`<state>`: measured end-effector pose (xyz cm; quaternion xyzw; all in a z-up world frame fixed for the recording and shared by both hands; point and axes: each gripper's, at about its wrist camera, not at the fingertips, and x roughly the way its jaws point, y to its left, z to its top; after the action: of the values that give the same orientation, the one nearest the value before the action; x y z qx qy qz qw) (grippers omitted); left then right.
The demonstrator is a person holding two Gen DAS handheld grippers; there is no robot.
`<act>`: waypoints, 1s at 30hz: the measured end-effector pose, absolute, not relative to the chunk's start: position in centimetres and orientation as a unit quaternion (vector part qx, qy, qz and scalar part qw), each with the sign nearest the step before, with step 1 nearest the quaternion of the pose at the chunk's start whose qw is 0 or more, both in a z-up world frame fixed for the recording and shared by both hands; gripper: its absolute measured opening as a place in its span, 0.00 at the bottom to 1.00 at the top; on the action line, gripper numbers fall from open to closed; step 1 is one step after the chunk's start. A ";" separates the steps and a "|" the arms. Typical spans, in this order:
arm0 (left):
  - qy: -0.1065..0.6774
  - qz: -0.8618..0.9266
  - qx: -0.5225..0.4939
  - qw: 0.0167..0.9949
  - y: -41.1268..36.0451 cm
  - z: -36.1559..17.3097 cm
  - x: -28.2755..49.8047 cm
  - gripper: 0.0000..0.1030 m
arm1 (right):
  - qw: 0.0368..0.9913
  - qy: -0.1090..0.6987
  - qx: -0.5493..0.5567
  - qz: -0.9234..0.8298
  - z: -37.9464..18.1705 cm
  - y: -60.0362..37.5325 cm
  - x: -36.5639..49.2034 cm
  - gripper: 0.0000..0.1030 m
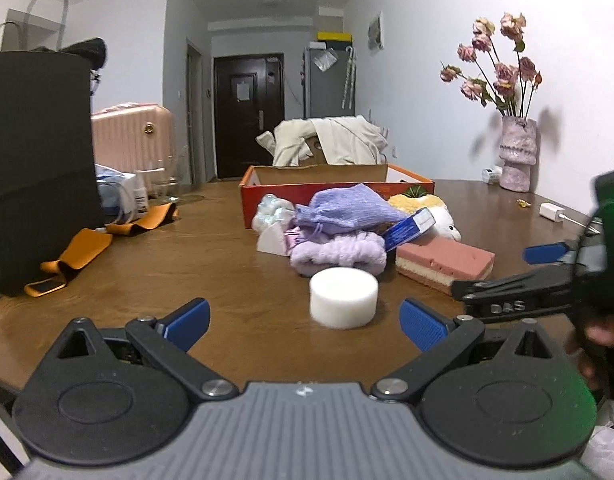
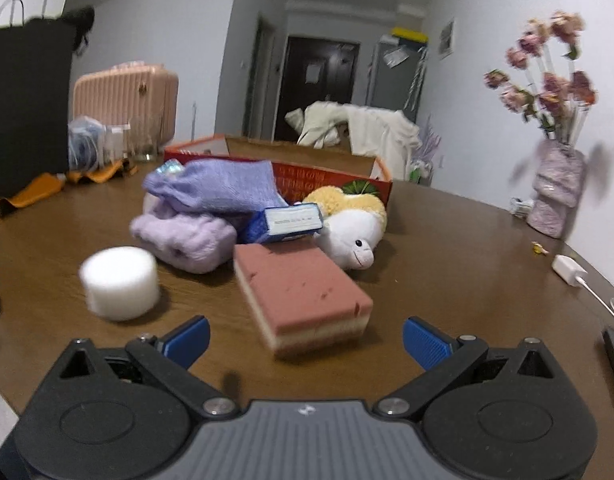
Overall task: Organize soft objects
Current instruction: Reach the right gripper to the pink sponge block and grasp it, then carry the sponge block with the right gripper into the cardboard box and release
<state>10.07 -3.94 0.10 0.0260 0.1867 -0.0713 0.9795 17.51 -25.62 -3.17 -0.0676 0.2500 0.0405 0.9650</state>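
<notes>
— What did we have in front of the left hand-held gripper (image 1: 305, 326)?

— Its jaws stood wide with nothing between them, the white foam cylinder (image 1: 343, 297) on the counter (image 1: 187, 264) just ahead.

— And our right hand-held gripper (image 2: 306, 343)?

— Wide too and holding nothing, the pink layered sponge (image 2: 303, 296) lying just before it.

— The other soft things?

— We saw them piled against the orange box (image 1: 331, 184): purple knit pouch (image 1: 347, 210), lilac fluffy cloth (image 1: 339, 256), white plush toy (image 2: 351, 236). The right view was blurred, so finer details escaped us.
</notes>
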 end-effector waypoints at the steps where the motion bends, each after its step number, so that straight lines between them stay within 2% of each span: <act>1: 0.188 -0.073 0.026 0.979 -4.2 0.3 10.7 1.00 | 0.962 0.259 -0.069 0.047 -3.3 -25.7 18.6 1.00; 3: 0.192 -0.076 0.027 0.978 -5.0 0.6 12.1 1.00 | 0.958 0.272 -0.067 0.054 -3.7 -26.1 20.2 0.99; 5: 0.194 -0.078 0.029 0.977 -5.9 0.8 13.4 1.00 | 0.955 0.283 -0.054 0.066 -4.2 -26.8 21.3 0.90; 6: 0.196 -0.081 0.032 0.977 -6.5 0.8 14.1 1.00 | 0.954 0.286 -0.040 0.079 -4.4 -27.2 21.5 0.78; 7: 0.198 -0.084 0.034 0.976 -7.0 0.9 14.7 1.00 | 0.951 0.293 -0.023 0.098 -4.5 -27.8 21.6 0.71; 12: 0.201 -0.130 0.042 0.970 -9.9 1.5 17.0 1.00 | 0.936 0.287 -0.034 0.199 -3.4 -29.6 18.5 0.72; 14: 0.210 -0.158 0.043 0.964 -11.3 1.3 17.8 1.00 | 0.930 0.293 -0.071 0.212 -3.1 -30.8 17.6 0.79; 15: 0.216 -0.172 0.046 0.960 -12.0 1.1 18.1 1.00 | 0.936 0.289 -0.086 0.183 -3.0 -31.7 17.4 0.85; 17: 0.229 -0.194 0.055 0.952 -13.6 0.5 18.6 1.00 | 0.944 0.285 -0.086 0.144 -2.6 -33.3 17.4 0.86; 18: 0.234 -0.200 0.056 0.950 -14.2 0.2 18.8 0.97 | 0.945 0.288 -0.073 0.138 -2.4 -34.1 17.5 0.86; 21: 0.259 -0.212 0.035 0.942 -14.9 -0.4 19.9 0.77 | 0.948 0.283 0.004 0.144 -1.9 -36.3 17.5 0.84; 23: 0.281 -0.218 0.006 0.935 -14.8 -0.5 21.2 0.72 | 0.943 0.284 0.080 0.151 -1.9 -37.9 18.0 0.84; 26: 0.315 -0.223 -0.029 0.922 -14.8 -0.6 22.4 0.60 | 0.928 0.282 0.180 0.164 -2.6 -39.8 19.2 0.68; 28: 0.332 -0.233 -0.041 0.913 -15.2 -0.9 23.0 0.52 | 0.923 0.288 0.199 0.162 -3.3 -40.1 20.6 0.52; 30: 0.344 -0.236 -0.056 0.907 -15.7 -1.3 23.5 0.50 | 0.921 0.296 0.204 0.153 -3.9 -40.1 21.8 0.42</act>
<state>23.48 -15.65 -1.29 -0.0559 0.3443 -0.2356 0.9071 21.79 -40.13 -3.91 0.2041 0.2962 0.1525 0.9205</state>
